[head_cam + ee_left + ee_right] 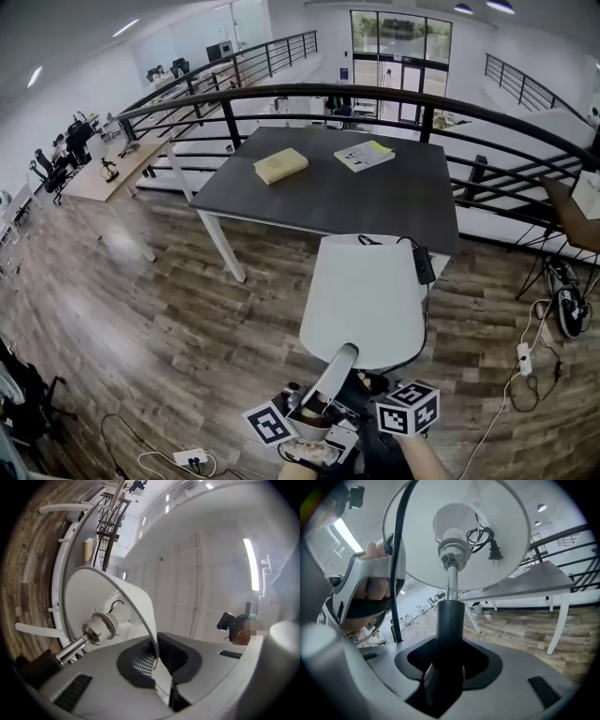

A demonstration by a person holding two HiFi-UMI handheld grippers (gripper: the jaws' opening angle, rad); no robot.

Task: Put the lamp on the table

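The lamp is carried between both grippers, short of the dark table (375,202). Its white shade (366,300) shows from above in the head view. My left gripper (159,665) is shut on the thin rim of the shade (140,597), with the bulb (116,615) and metal socket (97,629) inside the shade. My right gripper (447,667) is shut on the lamp's dark stem (449,620), under the shade (506,536). The lamp's cord and plug (492,550) are tucked inside the shade. In the head view the shade hides the right jaws; only the marker cube (408,408) shows.
A tan book (280,166) and a magazine (364,156) lie on the far part of the table. A black railing (375,94) curves behind it. A power strip (525,358) and cables lie on the wood floor at right, another strip (190,457) at lower left.
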